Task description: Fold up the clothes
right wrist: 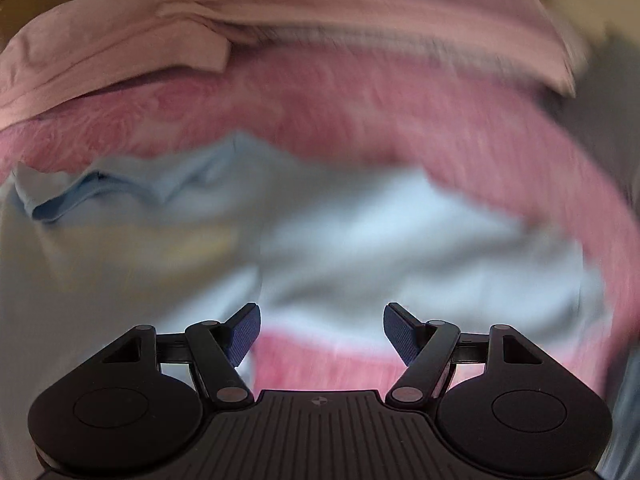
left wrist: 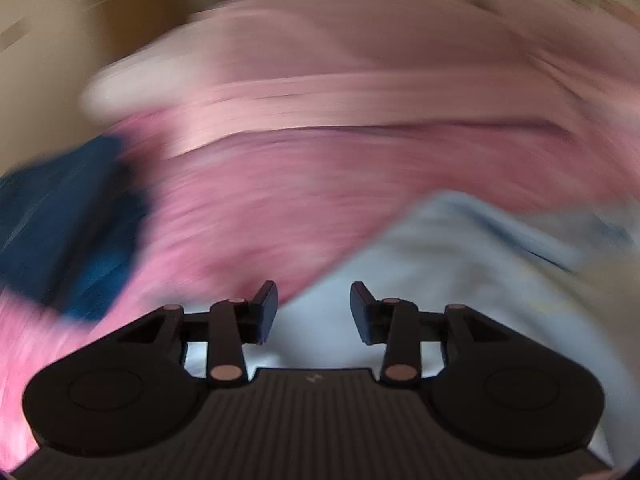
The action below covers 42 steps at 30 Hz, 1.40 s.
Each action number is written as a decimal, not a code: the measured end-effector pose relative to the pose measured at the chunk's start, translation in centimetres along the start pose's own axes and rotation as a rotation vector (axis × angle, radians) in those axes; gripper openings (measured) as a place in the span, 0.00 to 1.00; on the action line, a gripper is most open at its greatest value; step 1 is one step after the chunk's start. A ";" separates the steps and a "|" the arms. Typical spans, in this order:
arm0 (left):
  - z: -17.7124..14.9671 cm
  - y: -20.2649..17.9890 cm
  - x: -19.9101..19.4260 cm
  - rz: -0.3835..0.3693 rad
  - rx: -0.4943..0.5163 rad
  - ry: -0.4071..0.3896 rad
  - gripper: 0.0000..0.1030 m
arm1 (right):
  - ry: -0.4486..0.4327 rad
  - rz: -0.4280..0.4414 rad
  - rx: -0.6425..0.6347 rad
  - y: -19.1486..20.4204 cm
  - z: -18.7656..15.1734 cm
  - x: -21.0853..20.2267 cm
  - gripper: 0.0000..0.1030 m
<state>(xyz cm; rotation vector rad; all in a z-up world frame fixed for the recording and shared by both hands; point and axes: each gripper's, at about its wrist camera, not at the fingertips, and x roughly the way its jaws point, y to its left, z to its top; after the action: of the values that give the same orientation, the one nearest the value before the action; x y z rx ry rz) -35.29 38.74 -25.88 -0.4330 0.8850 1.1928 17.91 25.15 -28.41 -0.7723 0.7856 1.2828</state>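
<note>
Evidently both grippers, left gripper (left wrist: pixel 314 312) and right gripper (right wrist: pixel 322 334), hover with fingers spread above the rumpled pale blue garment (right wrist: pixel 360 240), placed to take hold.

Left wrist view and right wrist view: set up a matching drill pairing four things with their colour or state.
Things:
1. fluffy blanket
2. crumpled garment
3. cloth at the far left
4. right tongs

Colour or state:
A. dark blue
B. open, holding nothing
C. pink
D. pale blue

Pairs: 1-C, 2-D, 3-A, 4-B
</note>
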 end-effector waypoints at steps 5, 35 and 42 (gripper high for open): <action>2.7 -8.5 5.7 -0.117 0.346 -0.034 0.37 | -0.129 -0.019 -0.305 1.3 3.3 4.1 0.69; 15.1 -10.4 19.1 -0.177 0.315 -0.047 0.32 | -0.063 0.303 -0.131 -1.9 18.6 16.2 0.11; 14.5 -10.7 18.3 -0.331 0.146 0.069 0.30 | -0.030 0.150 -0.143 0.7 17.3 14.8 0.36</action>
<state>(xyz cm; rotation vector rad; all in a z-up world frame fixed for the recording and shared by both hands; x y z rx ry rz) -18.33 56.64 -33.10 -0.4826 0.9129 0.8091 20.22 47.52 -31.98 -0.8191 0.7444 1.4942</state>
